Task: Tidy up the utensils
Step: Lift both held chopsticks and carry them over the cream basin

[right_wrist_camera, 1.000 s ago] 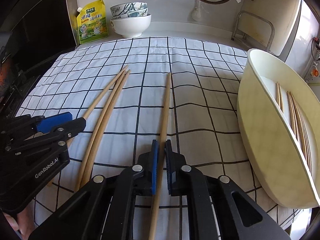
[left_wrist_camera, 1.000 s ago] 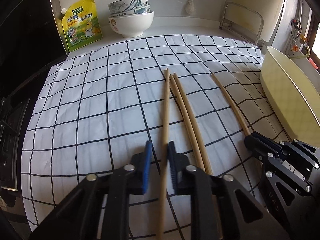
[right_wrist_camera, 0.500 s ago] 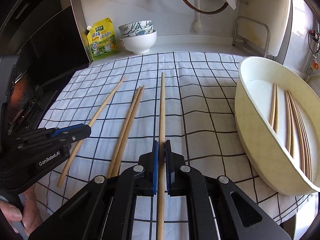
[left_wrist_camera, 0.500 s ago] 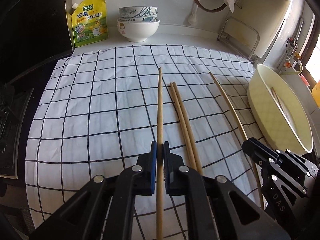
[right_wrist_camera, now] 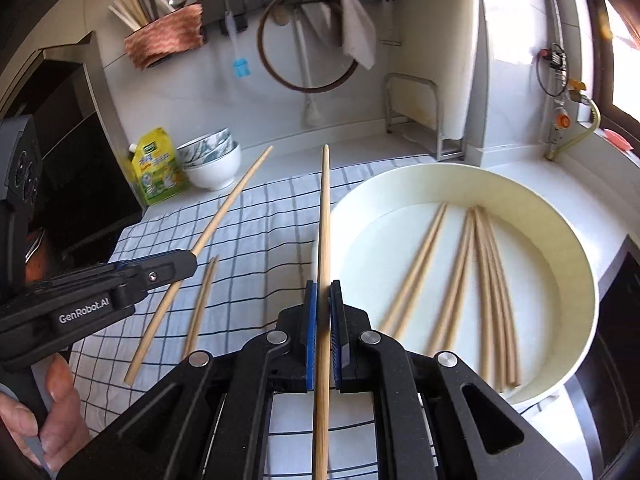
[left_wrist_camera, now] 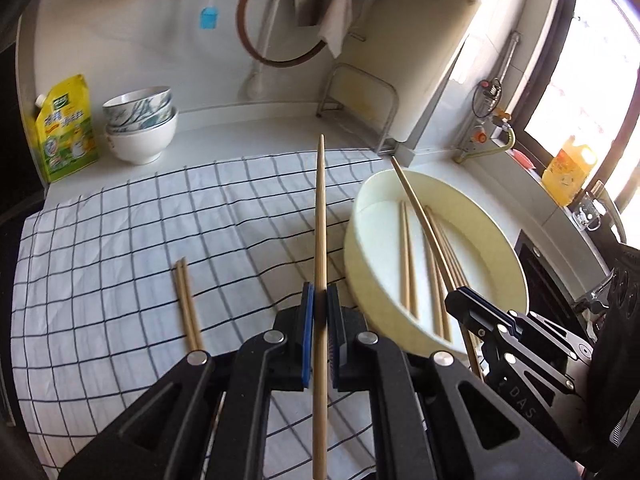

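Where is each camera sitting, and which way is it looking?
Left wrist view: sits on the left gripper, looking down its held chopstick at the checked cloth and tub; the right gripper shows at right.
Right wrist view: sits on the right gripper, looking down its own chopstick at the tub; the left gripper and a hand show at left.
Both share cloth, tub, bowls and yellow pouch.

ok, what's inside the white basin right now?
The white basin holds loose wooden chopsticks lying flat on its floor, a pair apart on the left and a fanned bunch on the right. The near wall hides their lower ends, and blur prevents an exact count.
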`<state>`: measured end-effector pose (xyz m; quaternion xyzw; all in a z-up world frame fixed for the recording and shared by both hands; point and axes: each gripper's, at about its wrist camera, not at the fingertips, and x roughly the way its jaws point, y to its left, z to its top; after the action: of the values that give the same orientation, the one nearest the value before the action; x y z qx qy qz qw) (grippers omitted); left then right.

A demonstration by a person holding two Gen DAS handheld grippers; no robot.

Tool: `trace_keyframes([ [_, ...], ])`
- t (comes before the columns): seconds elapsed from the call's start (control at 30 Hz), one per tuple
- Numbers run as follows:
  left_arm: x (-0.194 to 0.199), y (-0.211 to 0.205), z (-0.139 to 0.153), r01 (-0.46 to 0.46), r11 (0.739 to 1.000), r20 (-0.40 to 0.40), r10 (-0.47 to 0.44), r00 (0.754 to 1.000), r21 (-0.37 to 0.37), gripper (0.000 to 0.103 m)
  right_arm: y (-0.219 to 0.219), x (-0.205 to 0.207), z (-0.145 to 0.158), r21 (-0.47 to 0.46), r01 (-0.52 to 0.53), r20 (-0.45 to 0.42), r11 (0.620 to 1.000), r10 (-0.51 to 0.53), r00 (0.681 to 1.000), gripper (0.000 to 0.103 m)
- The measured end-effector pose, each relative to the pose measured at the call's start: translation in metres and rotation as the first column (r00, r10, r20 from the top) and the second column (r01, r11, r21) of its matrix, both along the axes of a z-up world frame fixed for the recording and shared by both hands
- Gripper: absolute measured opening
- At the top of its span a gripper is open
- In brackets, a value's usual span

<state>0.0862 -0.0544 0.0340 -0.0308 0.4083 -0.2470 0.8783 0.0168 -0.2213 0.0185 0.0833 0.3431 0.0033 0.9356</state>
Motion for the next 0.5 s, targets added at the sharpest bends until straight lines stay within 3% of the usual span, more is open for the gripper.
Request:
trace_keyframes([
  [0.2,0.02,-0.062,0.001,0.096,0.995,-0.003,-0.096,0.995,0.006,0.007,-0.06,0.013,-0.005,0.018,0.113,-0.022,0.993,-0.112,0.993,0.006],
  [0.5,0.039,-0.13,-0.017,0.18,0.982,-0.032,-0.178,0.983,0.062,0.007,-0.105,0.033,-0.024,0.038,0.173,-0.077,0.984,-0.17,0.982,0.006],
])
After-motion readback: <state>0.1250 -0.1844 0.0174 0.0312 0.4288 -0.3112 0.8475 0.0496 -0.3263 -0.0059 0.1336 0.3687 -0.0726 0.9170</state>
